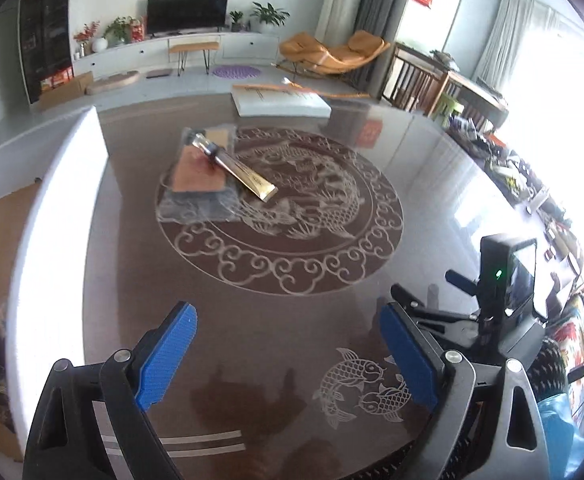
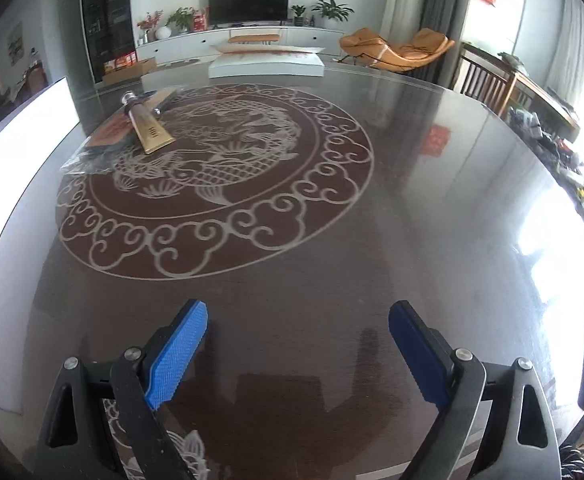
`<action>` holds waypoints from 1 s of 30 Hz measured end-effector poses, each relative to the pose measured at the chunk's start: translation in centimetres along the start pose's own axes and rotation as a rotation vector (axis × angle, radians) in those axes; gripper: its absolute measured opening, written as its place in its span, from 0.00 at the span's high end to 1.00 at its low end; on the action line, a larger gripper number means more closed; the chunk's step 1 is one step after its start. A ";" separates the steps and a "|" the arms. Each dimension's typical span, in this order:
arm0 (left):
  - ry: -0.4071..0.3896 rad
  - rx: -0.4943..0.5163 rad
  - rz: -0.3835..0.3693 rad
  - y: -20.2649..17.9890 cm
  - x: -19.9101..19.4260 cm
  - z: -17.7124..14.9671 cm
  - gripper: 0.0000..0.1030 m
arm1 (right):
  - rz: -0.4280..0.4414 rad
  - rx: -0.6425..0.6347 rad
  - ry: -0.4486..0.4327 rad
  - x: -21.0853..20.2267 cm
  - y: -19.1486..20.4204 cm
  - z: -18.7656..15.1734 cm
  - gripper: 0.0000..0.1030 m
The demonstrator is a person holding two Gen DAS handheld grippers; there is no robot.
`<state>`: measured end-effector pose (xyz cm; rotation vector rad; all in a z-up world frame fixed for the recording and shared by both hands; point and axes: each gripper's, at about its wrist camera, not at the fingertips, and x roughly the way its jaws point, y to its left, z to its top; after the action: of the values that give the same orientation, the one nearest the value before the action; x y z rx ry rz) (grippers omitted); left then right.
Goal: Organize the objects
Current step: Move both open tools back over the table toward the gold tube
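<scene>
A gold tube with a clear cap (image 1: pixel 234 166) lies slanted across an orange packet (image 1: pixel 198 174) that rests on a clear plastic bag with dark contents (image 1: pixel 200 204), on the dark glass table (image 1: pixel 292 320) with a fish medallion. The same pile shows at far left in the right wrist view: tube (image 2: pixel 148 128), packet (image 2: pixel 110 130). My left gripper (image 1: pixel 288 340) is open and empty, well short of the pile. My right gripper (image 2: pixel 297 340) is open and empty, far from the pile. The right gripper body (image 1: pixel 503 296) shows in the left wrist view at right.
A white box wall (image 1: pixel 64 216) stands along the table's left side, also seen in the right wrist view (image 2: pixel 24 128). A flat white box (image 1: pixel 284 102) lies at the table's far edge. Clutter lines the right side (image 1: pixel 511 168).
</scene>
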<state>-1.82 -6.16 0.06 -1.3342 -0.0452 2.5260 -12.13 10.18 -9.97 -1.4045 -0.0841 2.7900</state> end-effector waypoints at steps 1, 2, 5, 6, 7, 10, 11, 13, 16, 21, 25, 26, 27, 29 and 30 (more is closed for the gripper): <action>0.022 0.013 0.010 -0.8 1.5 -0.4 0.09 | 0.003 0.011 -0.003 0.0 -0.4 -0.1 0.10; 0.035 0.021 0.021 -1.0 2.6 -0.7 0.09 | 0.006 0.020 -0.005 0.0 -0.7 -0.1 0.10; 0.063 0.026 0.065 -0.9 5.1 -1.5 0.09 | 0.000 0.033 -0.012 0.4 -1.4 -0.2 0.10; 0.068 0.022 0.075 -0.2 5.8 -1.6 0.09 | 0.000 0.036 -0.008 0.7 -1.5 -0.2 0.10; 0.074 0.013 0.088 0.1 6.5 -1.6 0.09 | 0.008 0.039 -0.002 0.8 -1.6 -0.2 0.10; 0.079 -0.017 0.118 1.7 7.8 -1.5 0.09 | 0.021 0.038 0.007 1.0 -1.6 -0.3 0.10; 0.079 -0.027 0.125 2.0 8.2 -1.5 0.09 | 0.020 0.036 0.009 1.1 -1.5 -0.3 0.10; 0.080 -0.047 0.144 2.9 8.8 -1.3 0.09 | 0.022 0.034 0.013 1.4 -1.3 -0.2 0.10; 0.072 -0.067 0.160 3.8 9.2 -1.1 0.09 | 0.024 0.033 0.018 1.5 -1.2 -0.3 0.10; 0.073 -0.084 0.176 5.2 9.5 -1.0 0.09 | 0.026 0.032 0.020 1.7 -1.0 -0.3 0.10; 0.072 -0.087 0.193 6.0 9.6 -1.1 0.09 | 0.028 0.035 0.020 1.8 -1.1 -0.4 0.09; 0.072 -0.090 0.195 6.2 9.7 -1.1 0.09 | 0.029 0.035 0.020 1.8 -1.0 -0.4 0.08; 0.072 -0.095 0.198 6.5 9.8 -1.1 0.09 | 0.029 0.034 0.021 1.8 -1.0 -0.4 0.07; 0.073 -0.108 0.200 7.0 9.9 -1.1 0.09 | 0.030 0.033 0.021 1.8 -1.0 -0.4 0.07; 0.074 -0.115 0.202 7.2 10.0 -1.1 0.09 | 0.030 0.033 0.022 1.8 -1.0 -0.4 0.06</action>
<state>-7.94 -10.59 -9.79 -1.5470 -0.0423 2.6727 -12.88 11.22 -11.64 -1.4405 -0.0164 2.7859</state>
